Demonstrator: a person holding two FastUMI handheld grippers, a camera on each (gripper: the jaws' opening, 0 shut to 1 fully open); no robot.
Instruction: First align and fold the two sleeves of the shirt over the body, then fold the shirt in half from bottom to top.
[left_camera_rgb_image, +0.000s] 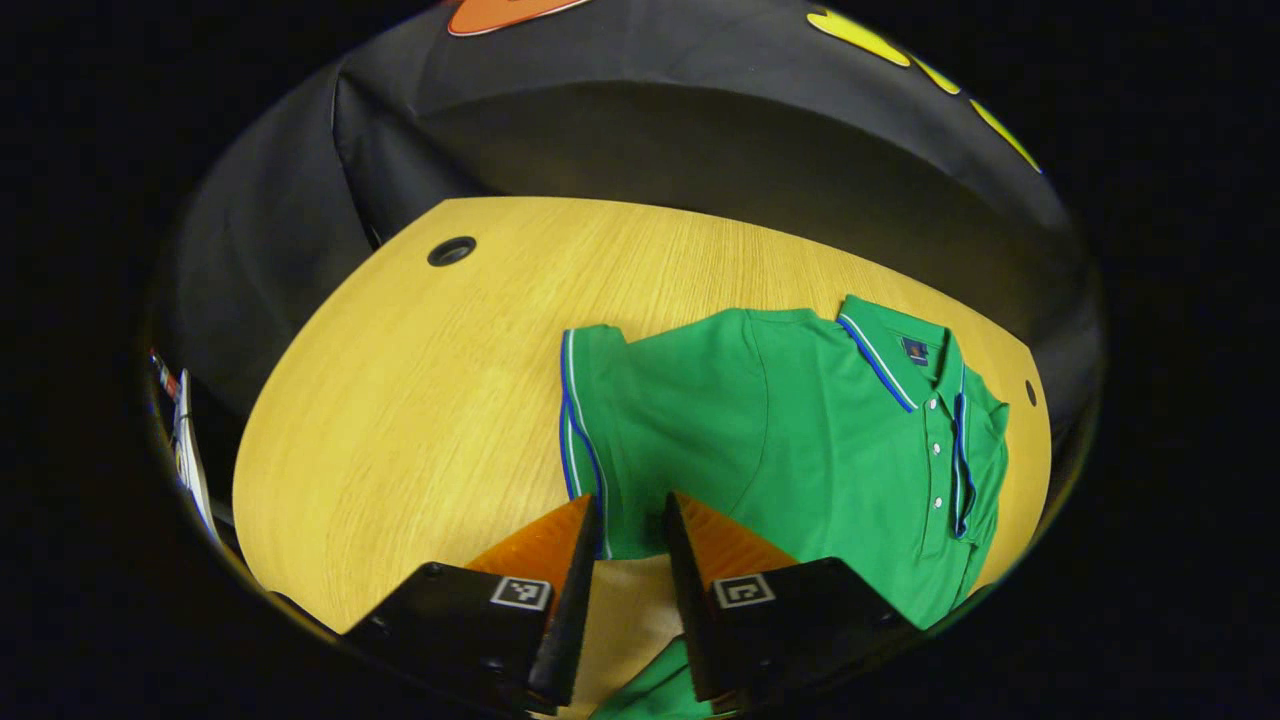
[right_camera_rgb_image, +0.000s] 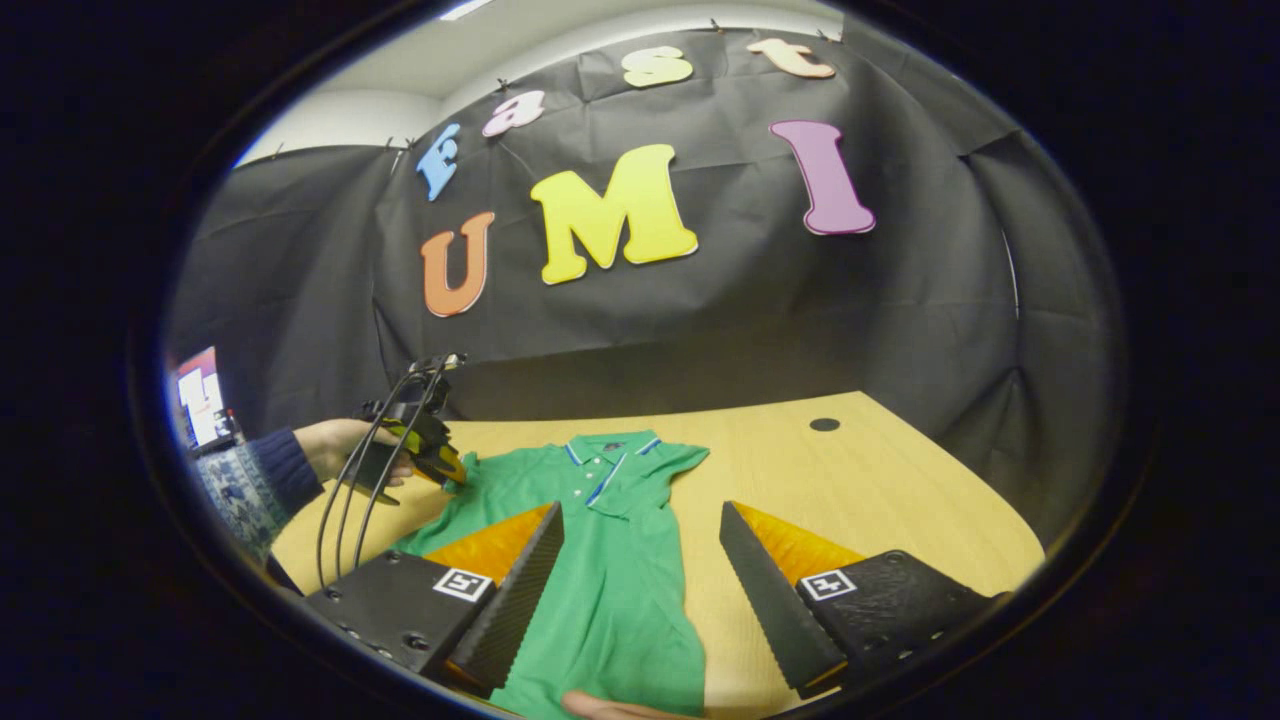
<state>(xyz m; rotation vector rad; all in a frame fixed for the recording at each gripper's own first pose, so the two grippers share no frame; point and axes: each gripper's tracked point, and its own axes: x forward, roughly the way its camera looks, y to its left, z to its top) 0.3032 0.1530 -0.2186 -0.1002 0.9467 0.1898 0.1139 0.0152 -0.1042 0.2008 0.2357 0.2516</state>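
Note:
A green polo shirt (left_camera_rgb_image: 800, 440) with blue-and-white trim lies flat on the wooden table (left_camera_rgb_image: 400, 400), collar (left_camera_rgb_image: 890, 360) towards the far wall. Its near sleeve (left_camera_rgb_image: 590, 420) is spread out sideways. The other sleeve (left_camera_rgb_image: 975, 460) is folded over the button placket. My left gripper (left_camera_rgb_image: 630, 500) is open, with the near sleeve's lower corner in the gap between its fingers. In the right gripper view, a hand holds the left gripper (right_camera_rgb_image: 445, 470) at that sleeve. My right gripper (right_camera_rgb_image: 640, 510) stands wide open above the shirt (right_camera_rgb_image: 610, 580), holding nothing.
The table (right_camera_rgb_image: 850, 480) has a round cable hole (left_camera_rgb_image: 451, 250) at a far corner and another hole (left_camera_rgb_image: 1030, 392) beside the collar. Black cloth walls close it in. Cables (right_camera_rgb_image: 350, 500) hang from the left gripper. A lit screen (right_camera_rgb_image: 200, 395) stands off to the left.

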